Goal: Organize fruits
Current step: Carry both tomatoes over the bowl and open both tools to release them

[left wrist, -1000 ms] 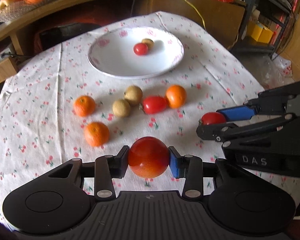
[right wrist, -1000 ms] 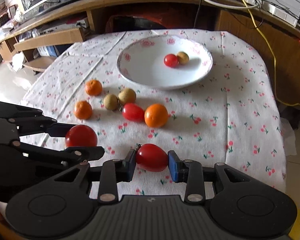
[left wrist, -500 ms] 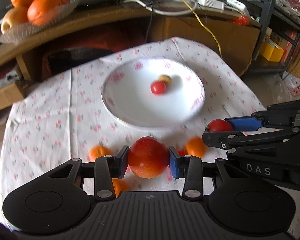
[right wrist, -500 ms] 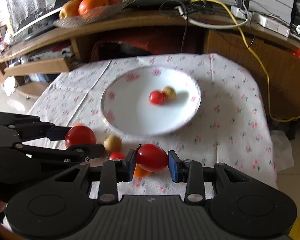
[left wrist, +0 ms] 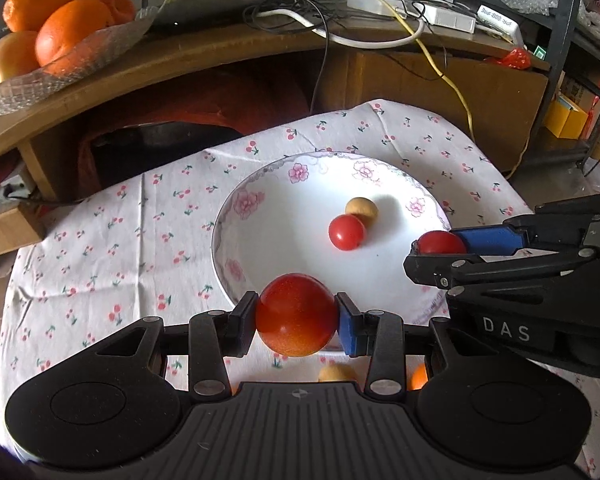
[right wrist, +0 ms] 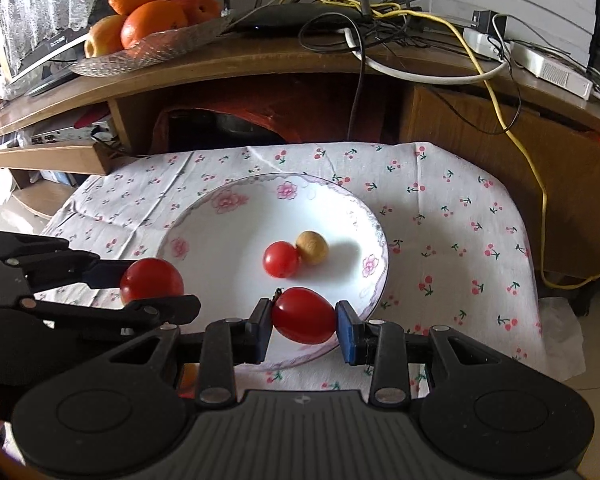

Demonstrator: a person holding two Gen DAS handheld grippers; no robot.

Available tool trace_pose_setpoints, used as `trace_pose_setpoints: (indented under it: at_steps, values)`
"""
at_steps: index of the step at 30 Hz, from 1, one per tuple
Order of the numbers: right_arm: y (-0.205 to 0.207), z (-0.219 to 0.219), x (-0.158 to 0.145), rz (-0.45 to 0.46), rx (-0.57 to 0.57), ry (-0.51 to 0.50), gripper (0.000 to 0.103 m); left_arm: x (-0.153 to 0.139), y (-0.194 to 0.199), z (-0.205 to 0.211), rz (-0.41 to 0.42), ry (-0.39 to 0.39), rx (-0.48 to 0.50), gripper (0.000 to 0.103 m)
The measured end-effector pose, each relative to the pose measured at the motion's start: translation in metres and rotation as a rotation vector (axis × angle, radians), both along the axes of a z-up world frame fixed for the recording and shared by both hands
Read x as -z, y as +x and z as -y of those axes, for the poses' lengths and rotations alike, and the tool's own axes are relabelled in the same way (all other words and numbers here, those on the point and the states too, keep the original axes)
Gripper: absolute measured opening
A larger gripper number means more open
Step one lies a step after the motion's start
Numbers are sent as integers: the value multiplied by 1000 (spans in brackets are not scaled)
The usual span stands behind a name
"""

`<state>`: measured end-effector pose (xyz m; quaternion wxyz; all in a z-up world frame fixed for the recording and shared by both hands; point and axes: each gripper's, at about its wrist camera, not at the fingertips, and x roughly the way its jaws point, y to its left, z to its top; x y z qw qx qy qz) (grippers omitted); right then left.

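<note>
Both grippers have moved over the white plate (right wrist: pixel 374 224), left gripper (left wrist: pixel 296 316) clamped on a round red fruit (left wrist: pixel 296 314), right gripper (right wrist: pixel 303 322) clamped on a red tomato (right wrist: pixel 303 315), plate right below them.

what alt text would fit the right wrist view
The right gripper holds a red tomato over the near rim of a white plate, where a small tomato and a tan fruit lie touching. At left, the left gripper holds a rounder red fruit.
</note>
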<state>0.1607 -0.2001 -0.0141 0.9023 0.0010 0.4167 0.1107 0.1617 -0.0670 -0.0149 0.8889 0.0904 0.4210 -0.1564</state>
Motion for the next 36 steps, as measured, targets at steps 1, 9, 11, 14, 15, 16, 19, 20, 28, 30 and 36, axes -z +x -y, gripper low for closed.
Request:
trace_pose_setpoints:
  at_steps: [1,9,11,14,15,16,19,20,28,30,36]
  values:
    - [2,1,2,2,2,-1,35,0,1,0,3,3,1,48]
    - [14,0,13,-4,6,-1,35,7,8,0,-6,-6,0,49]
    - [14,0,14,-2,7,-2,35,8,9,0,-4,-6,-3,49]
    - [15,-1,15,-7,5,-5,35,9,10,0,-6,-8,-2,49]
    - [15,-1,16,-5,4,-5,35,9,10,0,-6,-6,-2,49]
    - [15,-1,16,-3,3,-7,35,9,10,0,-6,-5,-2,49]
    - [15,0,15,0,5,-3,35,8,10,1,0,-3,-4,50]
    - [15,0,15,1,5,-1,35,8,10,1,3,-3,-5,51]
    - [13,3,9,22,12,11,35,2,9,-3,18,-11,-16,58]
    - [11,4,7,29,17,18,36,-1,8,-4,25,-16,-16,58]
    - [7,9,-3,51,29,37,36,-11,3,-6,47,-23,-13,61]
